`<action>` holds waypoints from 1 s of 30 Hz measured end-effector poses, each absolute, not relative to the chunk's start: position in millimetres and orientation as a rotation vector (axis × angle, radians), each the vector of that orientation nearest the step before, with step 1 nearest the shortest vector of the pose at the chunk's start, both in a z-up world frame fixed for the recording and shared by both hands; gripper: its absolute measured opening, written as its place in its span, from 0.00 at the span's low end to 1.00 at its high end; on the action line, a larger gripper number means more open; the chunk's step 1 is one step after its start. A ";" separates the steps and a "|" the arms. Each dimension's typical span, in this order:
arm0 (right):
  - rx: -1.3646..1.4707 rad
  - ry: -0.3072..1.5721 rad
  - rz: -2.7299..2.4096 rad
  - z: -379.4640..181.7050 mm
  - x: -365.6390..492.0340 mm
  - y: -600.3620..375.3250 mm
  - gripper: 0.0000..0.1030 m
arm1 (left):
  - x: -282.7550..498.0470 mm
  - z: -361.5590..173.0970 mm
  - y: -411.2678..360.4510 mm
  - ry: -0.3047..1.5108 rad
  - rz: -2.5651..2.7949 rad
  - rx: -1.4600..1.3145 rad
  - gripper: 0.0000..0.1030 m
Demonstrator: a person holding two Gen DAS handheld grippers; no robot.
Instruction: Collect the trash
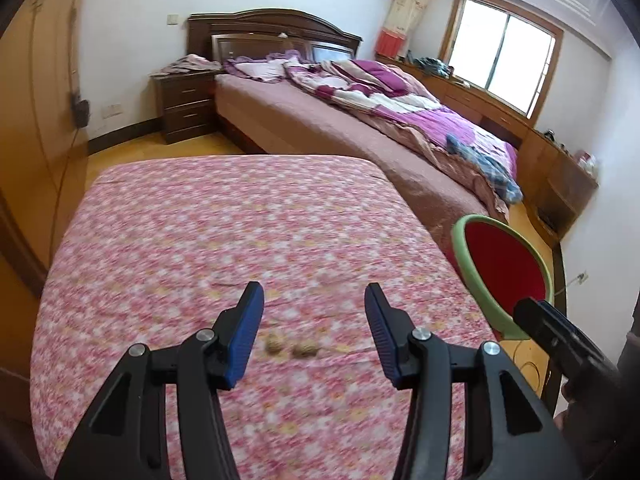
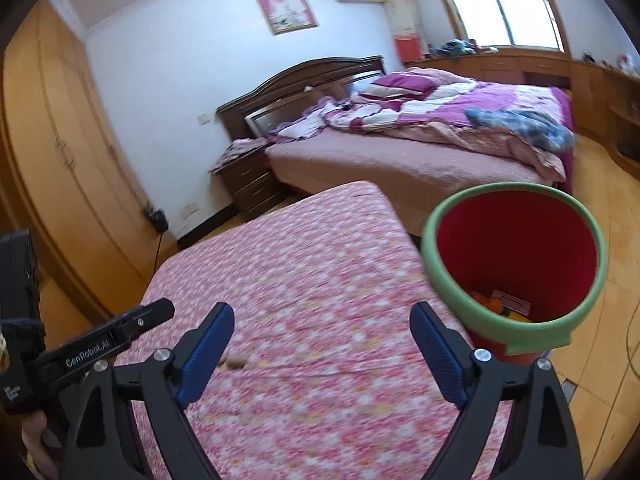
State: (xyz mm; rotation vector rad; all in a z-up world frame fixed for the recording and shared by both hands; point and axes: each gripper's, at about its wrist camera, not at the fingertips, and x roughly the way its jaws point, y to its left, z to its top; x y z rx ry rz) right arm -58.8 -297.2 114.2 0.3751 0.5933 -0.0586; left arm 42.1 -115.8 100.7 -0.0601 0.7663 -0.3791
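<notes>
- The bin (image 2: 516,264) stands on the floor just beside the surface (image 1: 224,232), at its right edge; it already holds some trash (image 2: 502,306), an orange piece and a paper-like scrap at the bottom.
- Two small brown scraps (image 1: 288,349) lie on the floral cloth, side by side, near the front.
- The left tongs (image 1: 314,332) hang above them, jaws partly apart, empty.
- The right tongs (image 2: 322,350) stand wide, holding nothing, over the surface near the bin.
- Judging by this, collection is partly done: the two scraps are left to pick up and drop in the bin.
</notes>
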 end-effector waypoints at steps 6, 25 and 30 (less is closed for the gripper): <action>0.308 0.576 -0.018 114.8 -61.3 -259.6 0.95 | 28.6 96.8 -80.4 0.740 -0.308 -0.072 0.51; 0.242 0.503 -0.011 98.2 -91.3 -216.6 0.95 | -12.9 68.3 -35.9 0.665 -0.191 -0.079 0.51; 0.251 0.490 -0.028 96.8 -101.1 -217.0 0.95 | -17.4 65.9 -33.2 0.653 -0.163 -0.068 0.51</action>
